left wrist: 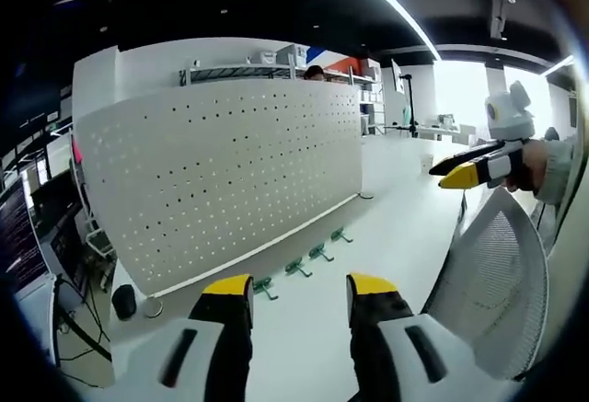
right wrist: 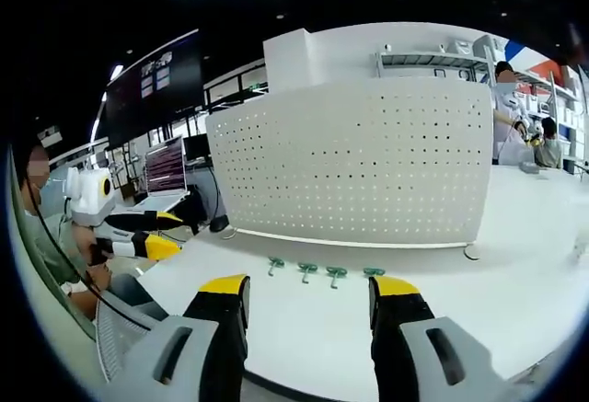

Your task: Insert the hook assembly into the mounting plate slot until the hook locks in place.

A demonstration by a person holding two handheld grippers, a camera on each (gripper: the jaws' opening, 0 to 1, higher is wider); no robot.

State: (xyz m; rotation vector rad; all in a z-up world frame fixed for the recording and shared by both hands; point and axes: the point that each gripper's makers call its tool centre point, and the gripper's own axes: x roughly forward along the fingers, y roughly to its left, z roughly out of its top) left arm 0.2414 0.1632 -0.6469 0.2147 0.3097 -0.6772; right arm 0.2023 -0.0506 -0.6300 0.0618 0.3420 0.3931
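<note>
In the left gripper view, a white pegboard (left wrist: 230, 172) is seen standing upright on a white table (left wrist: 396, 209), its holes running in rows. At its foot, four small green hooks (left wrist: 302, 268) are laid in a row on the table, just beside the board's lower edge and apart from one another. The left gripper (left wrist: 299, 296) is held above the table short of the hooks, its jaws apart and nothing between them. At the right edge of that view, the right gripper (left wrist: 460, 170) is seen in a person's hand, well away from the hooks; whether its jaws are apart cannot be told there.

In the right gripper view, the left gripper is seen at the left, then the hooks in the middle, and the right gripper's own jaws — spread wide and empty — at the bottom.

No hook has been picked up yet. One hook is best taken by its shank — not its prongs — so that the prongs stay free. They should be lined up squarely with a pair of holes, pushed in, and pressed down until seated.
</note>
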